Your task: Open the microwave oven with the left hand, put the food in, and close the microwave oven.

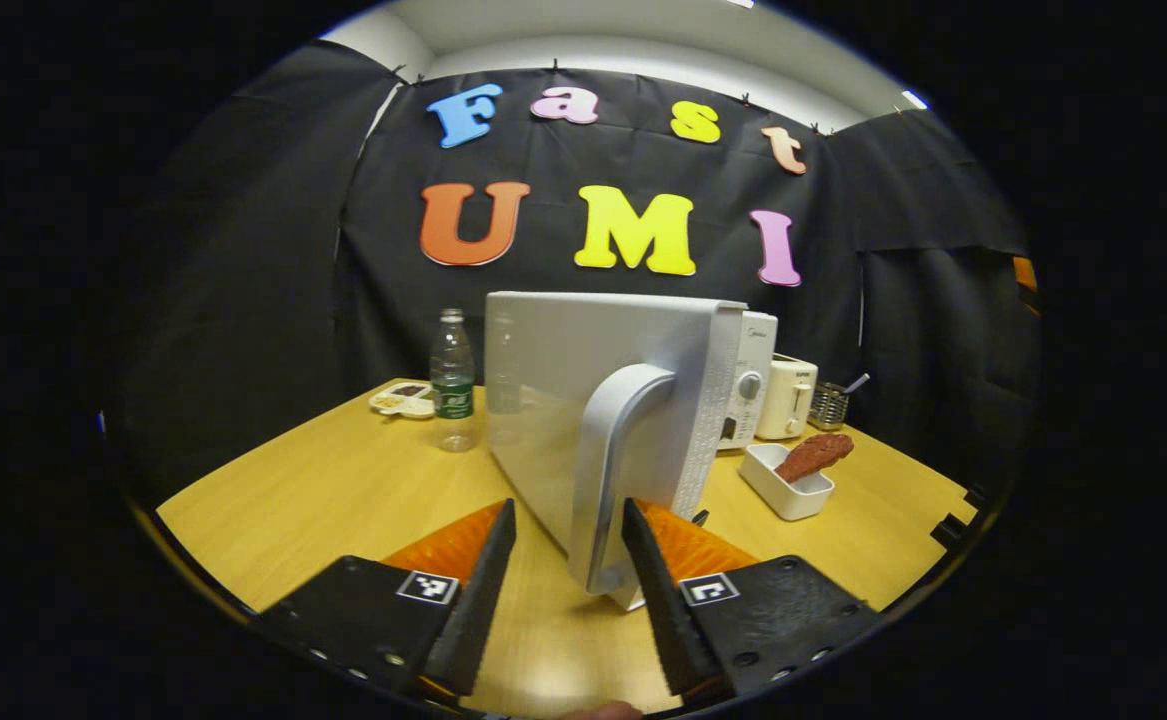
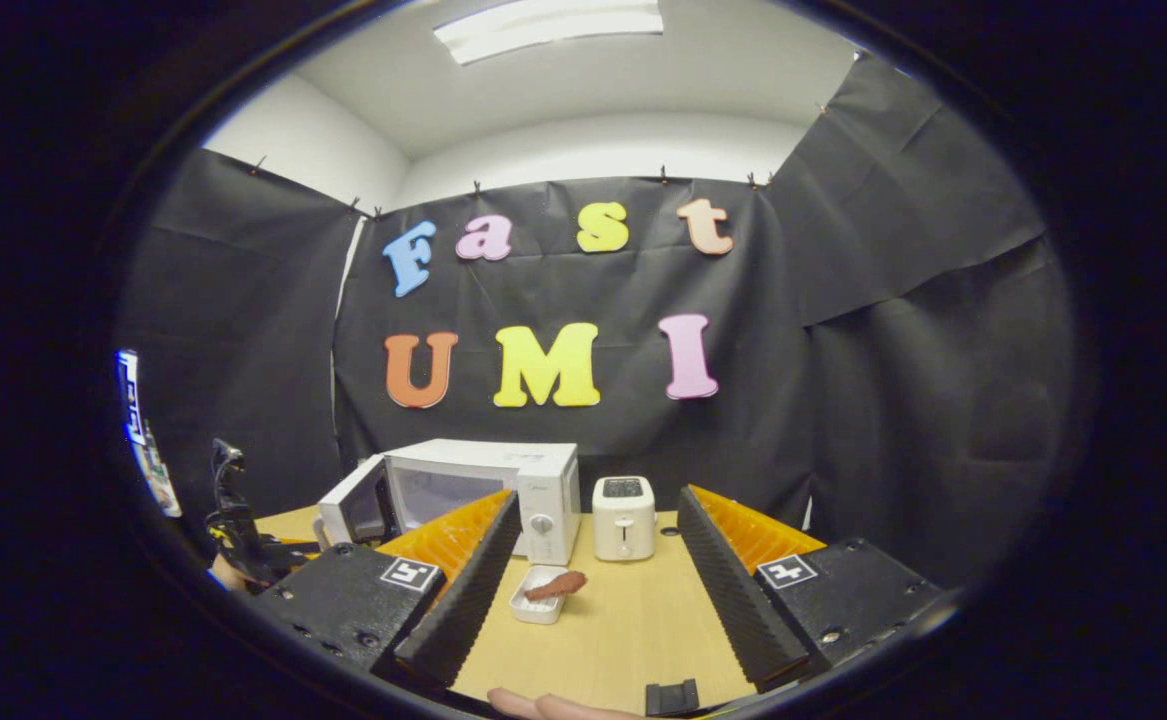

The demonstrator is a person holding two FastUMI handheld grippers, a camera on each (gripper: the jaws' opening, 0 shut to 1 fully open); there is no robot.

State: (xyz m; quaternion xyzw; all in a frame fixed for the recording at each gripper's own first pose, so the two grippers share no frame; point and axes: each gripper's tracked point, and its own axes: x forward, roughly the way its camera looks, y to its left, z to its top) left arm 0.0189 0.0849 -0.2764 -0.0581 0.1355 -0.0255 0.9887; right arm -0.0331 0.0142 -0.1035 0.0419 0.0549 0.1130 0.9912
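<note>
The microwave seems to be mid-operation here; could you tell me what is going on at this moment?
A person is working with a handheld gripper in each hand. The left gripper has its open fingers on either side of the door handle of the microwave, whose door is swung partly open. The food, a reddish-brown piece in a small white tray, sits on the wooden table in front of the microwave, beside the toaster. The right gripper hangs open in front of the table, holding nothing.

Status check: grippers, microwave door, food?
Left gripper open, straddling curved handle of white microwave door, door swung open. Right gripper open, empty. Reddish food in white tray, untouched.
</note>
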